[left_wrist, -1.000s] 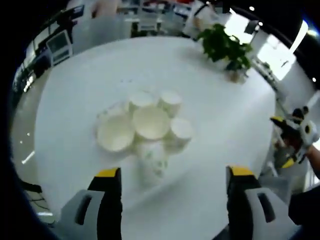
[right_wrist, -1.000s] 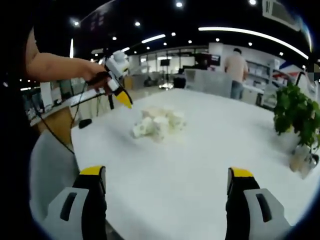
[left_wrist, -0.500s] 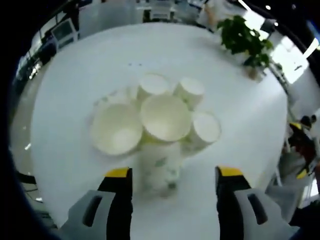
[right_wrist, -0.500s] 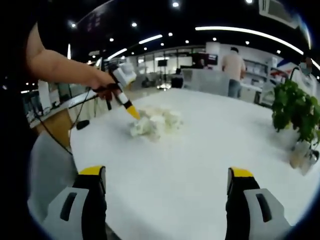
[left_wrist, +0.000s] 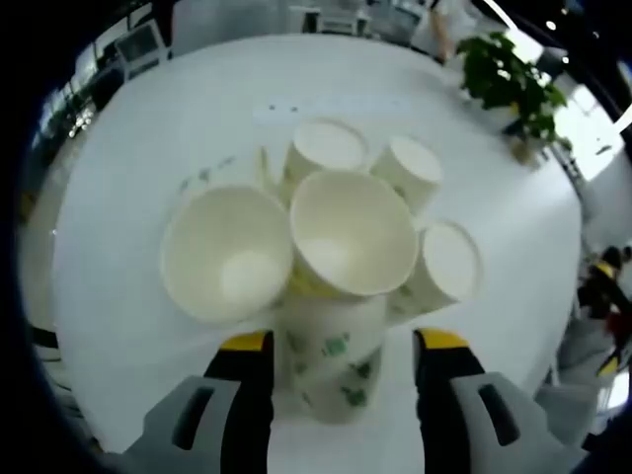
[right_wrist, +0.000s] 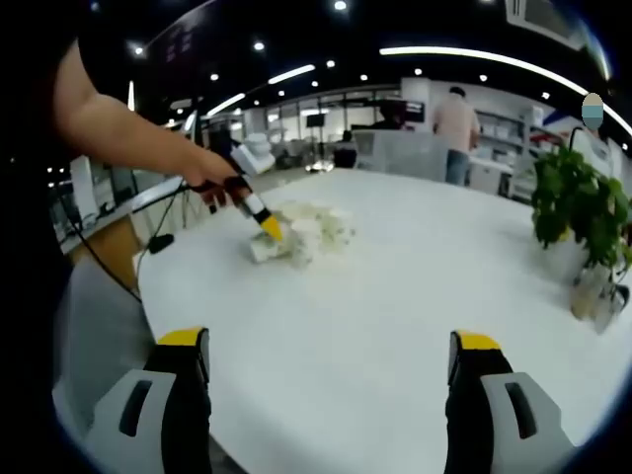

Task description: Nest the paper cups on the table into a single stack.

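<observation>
Several white paper cups (left_wrist: 351, 232) cluster on the round white table (left_wrist: 138, 128). Two stand mouth up, and others around them show flat bottoms. A cup with green print (left_wrist: 336, 365) sticks out of the cluster toward me, between the jaws of my left gripper (left_wrist: 341, 351). The jaws flank it closely, with a small gap on the right, so the gripper is open. In the right gripper view, a hand holds the left gripper (right_wrist: 259, 219) with its yellow tip at the cup cluster (right_wrist: 306, 232). My right gripper (right_wrist: 331, 355) hangs open over the table's near edge, holding nothing.
A potted green plant (left_wrist: 509, 79) stands at the table's far side, at the right (right_wrist: 583, 212) in the right gripper view. A person's bare arm (right_wrist: 128, 138) reaches in from the left. Office desks and a standing person (right_wrist: 456, 123) lie beyond the table.
My left gripper has come down and closer to the cups, and its jaws now flank the green-printed cup and stand a little narrower. The right gripper has stayed put.
</observation>
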Demonstrator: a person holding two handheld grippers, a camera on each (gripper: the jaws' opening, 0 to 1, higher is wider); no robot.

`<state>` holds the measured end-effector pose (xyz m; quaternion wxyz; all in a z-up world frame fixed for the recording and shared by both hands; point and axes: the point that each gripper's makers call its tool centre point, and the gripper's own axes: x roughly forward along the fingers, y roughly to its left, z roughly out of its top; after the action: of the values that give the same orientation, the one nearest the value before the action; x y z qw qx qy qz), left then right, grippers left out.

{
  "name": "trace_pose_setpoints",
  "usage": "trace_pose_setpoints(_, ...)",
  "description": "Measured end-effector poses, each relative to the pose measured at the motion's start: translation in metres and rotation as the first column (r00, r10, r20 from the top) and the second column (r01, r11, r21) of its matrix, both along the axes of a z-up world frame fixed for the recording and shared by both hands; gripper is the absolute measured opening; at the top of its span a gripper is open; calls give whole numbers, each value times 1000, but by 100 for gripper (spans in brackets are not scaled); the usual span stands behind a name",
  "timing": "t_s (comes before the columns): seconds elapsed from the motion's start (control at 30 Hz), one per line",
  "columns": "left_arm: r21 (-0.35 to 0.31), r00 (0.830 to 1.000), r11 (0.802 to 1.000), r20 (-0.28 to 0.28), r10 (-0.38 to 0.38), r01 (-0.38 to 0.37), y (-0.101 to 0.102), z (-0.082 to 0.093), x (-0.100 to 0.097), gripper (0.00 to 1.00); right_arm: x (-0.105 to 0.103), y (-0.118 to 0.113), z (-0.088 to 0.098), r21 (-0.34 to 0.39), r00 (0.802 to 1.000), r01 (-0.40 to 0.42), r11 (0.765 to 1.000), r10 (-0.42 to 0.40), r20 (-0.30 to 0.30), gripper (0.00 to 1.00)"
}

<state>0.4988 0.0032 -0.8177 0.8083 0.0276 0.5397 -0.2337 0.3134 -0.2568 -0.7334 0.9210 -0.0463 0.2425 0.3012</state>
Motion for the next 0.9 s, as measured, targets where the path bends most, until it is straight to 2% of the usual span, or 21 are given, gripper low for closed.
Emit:
trace_pose_setpoints(0.37,21,1000,999,6,-29,29,-2,-9,1,49,-4,-1,-4,7,1000,8,1000,-8,-13,99)
trace_pose_setpoints(0.47,15,999,999,13,-32,32,-2,-11,1,44,-5,-2,-5,7,1000,13,1000,-12,-17,99)
trace_pose_setpoints(0.9,-14,999,999,20,-29,29,2,-7,-6,40,-9,-1,-6,1,1000,11,1000,-11,-20,98)
